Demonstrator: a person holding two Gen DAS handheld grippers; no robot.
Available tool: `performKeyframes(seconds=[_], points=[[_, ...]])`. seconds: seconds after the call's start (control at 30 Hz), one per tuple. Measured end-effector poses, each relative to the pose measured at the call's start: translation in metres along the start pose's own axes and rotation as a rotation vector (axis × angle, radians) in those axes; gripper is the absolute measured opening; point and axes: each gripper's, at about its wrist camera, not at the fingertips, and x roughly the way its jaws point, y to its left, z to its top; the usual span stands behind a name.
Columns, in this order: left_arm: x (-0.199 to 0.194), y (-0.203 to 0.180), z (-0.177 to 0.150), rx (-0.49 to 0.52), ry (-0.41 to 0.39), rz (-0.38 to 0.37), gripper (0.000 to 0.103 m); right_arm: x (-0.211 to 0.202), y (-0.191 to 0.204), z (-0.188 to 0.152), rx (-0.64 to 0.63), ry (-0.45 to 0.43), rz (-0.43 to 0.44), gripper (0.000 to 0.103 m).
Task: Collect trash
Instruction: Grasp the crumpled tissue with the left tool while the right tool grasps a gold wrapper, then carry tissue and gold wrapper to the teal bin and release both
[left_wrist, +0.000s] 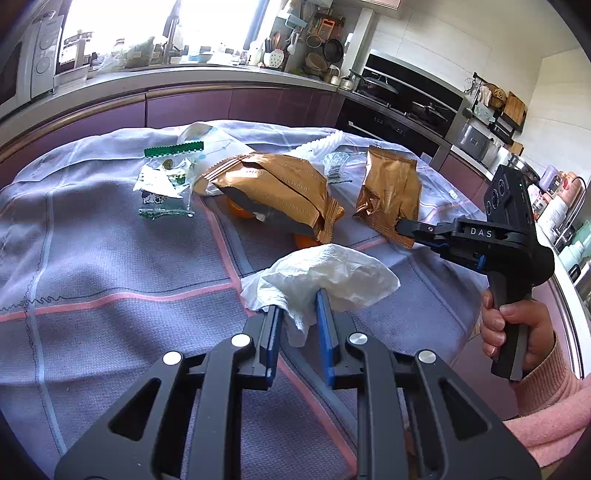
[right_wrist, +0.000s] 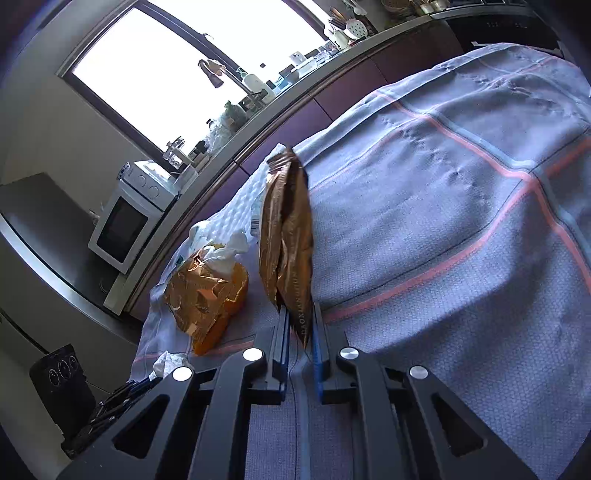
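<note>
My left gripper is shut on a crumpled white tissue and holds it just above the checked cloth. My right gripper is shut on the corner of a gold foil wrapper, which stands up from its fingers. In the left wrist view the right gripper pinches the lower edge of that wrapper at the right. A larger gold wrapper lies mid-table over orange peel. Green and clear plastic wrappers lie further left.
A white plastic bag lies behind the wrappers. A kitchen counter with a microwave, a sink tap and a stove runs behind the table. The big wrapper also shows in the right wrist view.
</note>
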Motion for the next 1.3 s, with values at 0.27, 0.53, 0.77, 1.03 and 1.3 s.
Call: performKeyframes(seconds=[0.27,0.53,0.77,1.03,1.3], points=[[-0.024,0.009,-0.005,-0.014,-0.045,0.019,0.017,-0.021,0.022,0.0,-0.092,-0.044,-0.008,0.004],[-0.06,0.031,-0.009,-0.052,-0.102,0.067,0.017,-0.03,0.069,-0.002,-0.238,-0.07,0.059,0.004],[-0.1,0.046,-0.02,-0.088,-0.16,0.124,0.017,-0.011,0.113,-0.014,-0.343,-0.01,0.156,0.004],[-0.147,0.08,-0.034,-0.161,-0.221,0.217,0.017,0.031,0.176,-0.032,-0.472,0.104,0.286,0.004],[-0.207,0.126,-0.054,-0.264,-0.295,0.368,0.017,0.07,0.252,-0.053,-0.617,0.203,0.403,0.004]])
